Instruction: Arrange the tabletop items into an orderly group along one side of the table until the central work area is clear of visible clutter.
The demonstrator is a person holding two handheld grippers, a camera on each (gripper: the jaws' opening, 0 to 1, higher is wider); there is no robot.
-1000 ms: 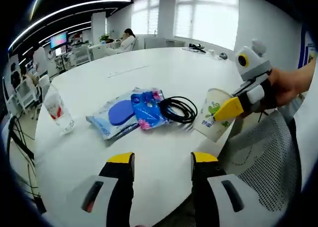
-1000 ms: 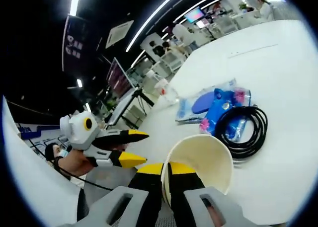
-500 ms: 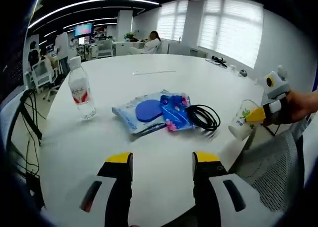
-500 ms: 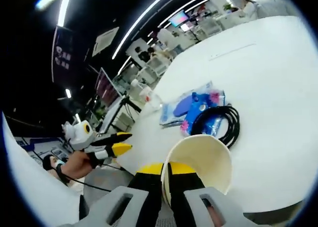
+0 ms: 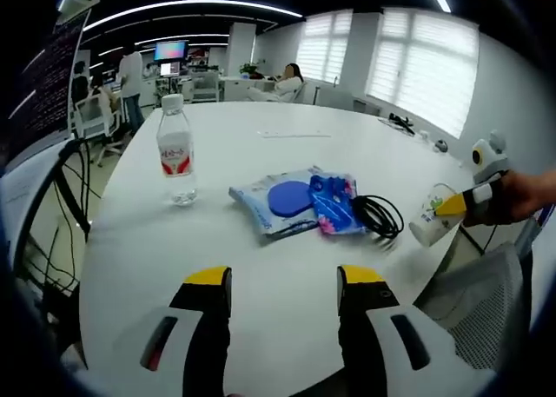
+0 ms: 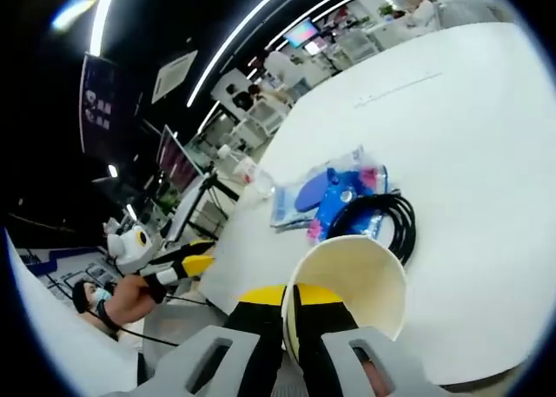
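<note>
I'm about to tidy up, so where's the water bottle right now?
In the left gripper view the water bottle stands upright on the white table, left of the blue packets and black cable coil, apart from them.

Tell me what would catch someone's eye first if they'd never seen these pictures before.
Probably the paper cup, looming large in the right gripper view with the right gripper pinching its rim. Next, the bright blue packets in the middle of the white table, with a black coiled cable lying against their side. A water bottle stands upright, apart from them, towards the table's edge.
</note>
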